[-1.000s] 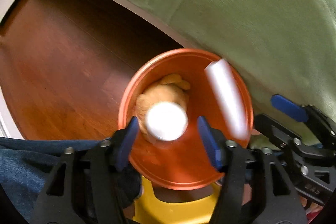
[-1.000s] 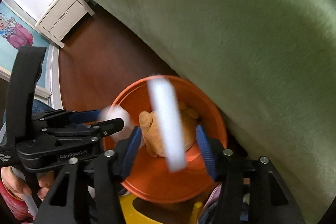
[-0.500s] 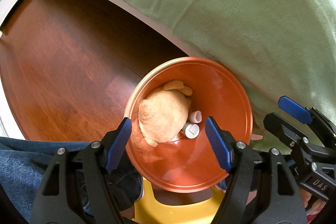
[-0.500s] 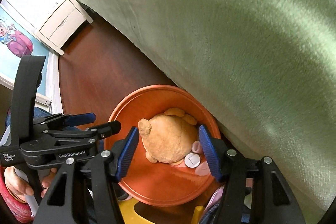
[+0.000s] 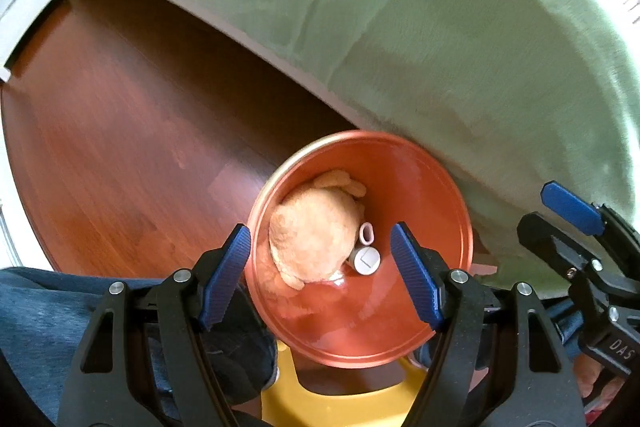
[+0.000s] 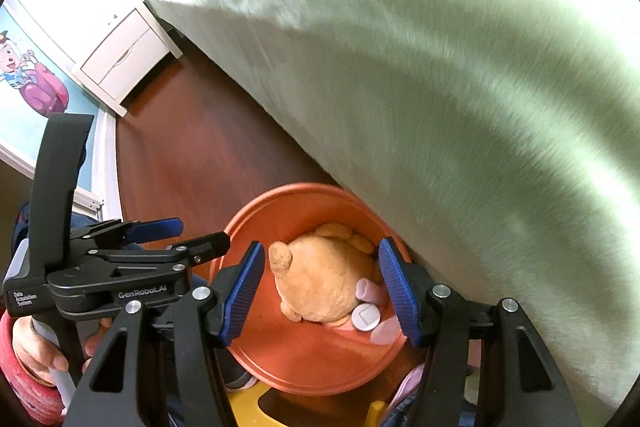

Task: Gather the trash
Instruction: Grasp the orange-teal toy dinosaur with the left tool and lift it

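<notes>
Tube [image 5: 365, 259] in bin [image 5: 420, 163], below left tongs [image 5: 320, 277] (agape).

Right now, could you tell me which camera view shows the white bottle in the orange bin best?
The left wrist view: the white bottle lies unobstructed between the fingers. The right wrist view shows it too, close to a blue pad.

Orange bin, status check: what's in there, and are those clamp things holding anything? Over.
Left tool open, empty. Right tool open, empty. Orange bin holds a plush toy and two small white bottles. Nothing in the way.
</notes>
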The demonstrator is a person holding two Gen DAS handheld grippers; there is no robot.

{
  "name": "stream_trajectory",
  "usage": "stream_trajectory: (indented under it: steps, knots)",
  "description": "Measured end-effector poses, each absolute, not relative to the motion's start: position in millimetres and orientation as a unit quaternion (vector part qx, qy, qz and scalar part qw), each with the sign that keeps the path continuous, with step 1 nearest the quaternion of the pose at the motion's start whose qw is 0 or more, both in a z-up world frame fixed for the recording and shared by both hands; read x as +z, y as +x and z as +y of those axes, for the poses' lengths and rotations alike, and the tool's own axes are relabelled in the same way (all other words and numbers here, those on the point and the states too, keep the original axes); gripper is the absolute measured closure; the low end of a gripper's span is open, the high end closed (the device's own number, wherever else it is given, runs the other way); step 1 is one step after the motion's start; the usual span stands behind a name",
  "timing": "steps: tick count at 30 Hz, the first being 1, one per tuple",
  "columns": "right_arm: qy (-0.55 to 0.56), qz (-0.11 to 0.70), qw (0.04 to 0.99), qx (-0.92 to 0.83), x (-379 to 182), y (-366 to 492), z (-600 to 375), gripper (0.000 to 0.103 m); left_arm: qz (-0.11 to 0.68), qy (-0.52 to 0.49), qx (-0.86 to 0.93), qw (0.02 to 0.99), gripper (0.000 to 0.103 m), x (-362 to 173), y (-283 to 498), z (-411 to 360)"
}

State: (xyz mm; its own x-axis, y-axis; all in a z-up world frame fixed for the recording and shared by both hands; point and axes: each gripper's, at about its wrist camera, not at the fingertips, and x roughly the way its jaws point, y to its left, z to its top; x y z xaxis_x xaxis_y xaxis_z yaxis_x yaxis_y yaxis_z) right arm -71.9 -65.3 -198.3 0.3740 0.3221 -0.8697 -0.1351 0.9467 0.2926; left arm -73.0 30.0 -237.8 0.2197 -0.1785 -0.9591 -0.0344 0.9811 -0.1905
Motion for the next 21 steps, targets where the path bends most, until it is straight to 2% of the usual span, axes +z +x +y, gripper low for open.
stream_trajectory:
  steps: [2, 12, 21]
  knots:
    - [0.086, 0.528, 0.833, 0.139, -186, -73, -69, 0.044, 0.61, -0.077, -0.046, 0.787, 0.027, -228, -72, 29]
    - [0.076, 0.435, 0.891, 0.106, -110, -75, -102, 0.039, 0.491, -0.009, -0.046, 0.87, 0.017, -149, -58, 10]
    - [0.102, 0.402, 0.909, 0.053, -84, -86, -153, 0.035, 0.394, 0.026, -0.177, 0.902, 0.013, -89, 27, -47]
